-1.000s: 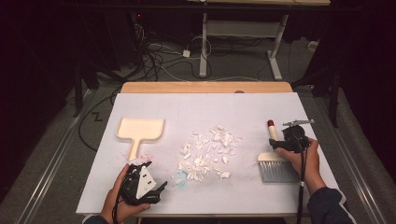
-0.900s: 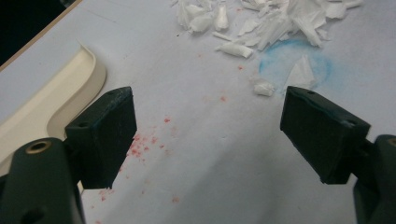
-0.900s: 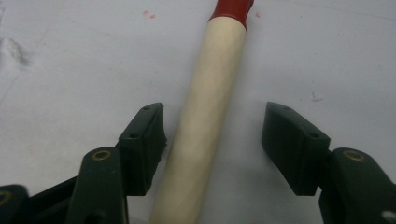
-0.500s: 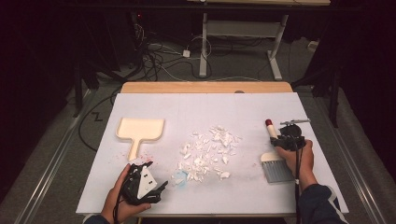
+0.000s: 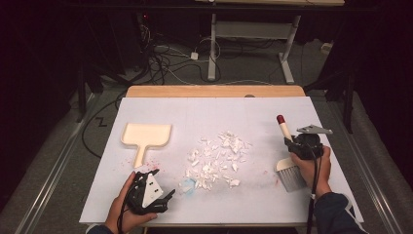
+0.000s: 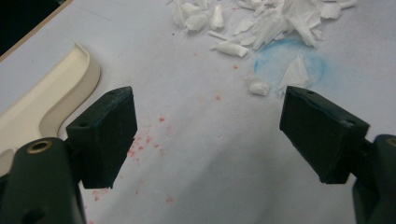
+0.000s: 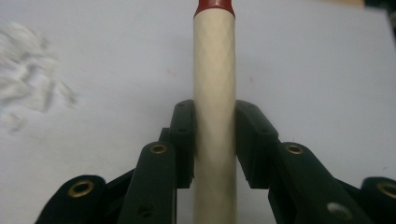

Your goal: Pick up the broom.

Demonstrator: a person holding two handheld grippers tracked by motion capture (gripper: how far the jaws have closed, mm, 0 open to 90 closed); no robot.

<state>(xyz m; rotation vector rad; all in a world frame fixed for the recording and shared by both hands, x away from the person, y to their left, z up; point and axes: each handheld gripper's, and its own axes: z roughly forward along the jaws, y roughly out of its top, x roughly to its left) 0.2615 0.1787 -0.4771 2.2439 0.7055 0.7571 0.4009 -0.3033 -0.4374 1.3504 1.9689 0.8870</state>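
A hand brush lies at the table's right, with a cream handle [image 5: 284, 131], a red end and pale bristles [image 5: 290, 176]. My right gripper [image 5: 292, 142] is shut on the handle [image 7: 215, 70], whose shaft runs up between the two pads [image 7: 183, 140]. White paper scraps [image 5: 216, 156] are heaped mid-table. A cream dustpan [image 5: 146, 135] lies to their left. My left gripper [image 5: 168, 197] rests near the front edge, pointing toward the scraps. It [image 6: 208, 121] is open, with bare table between its jaws.
A blue smudge [image 6: 285, 60] and red specks [image 6: 144, 140] mark the white table cover [image 5: 253, 112]. The dustpan's rim [image 6: 84, 70] runs close to my left gripper's left jaw. A wooden strip [image 5: 214, 91] edges the far side, with cables and desk legs on the floor beyond.
My right gripper has closed on the brush handle, and the handle's red end has risen a little. The left hand and gripper have stayed put.
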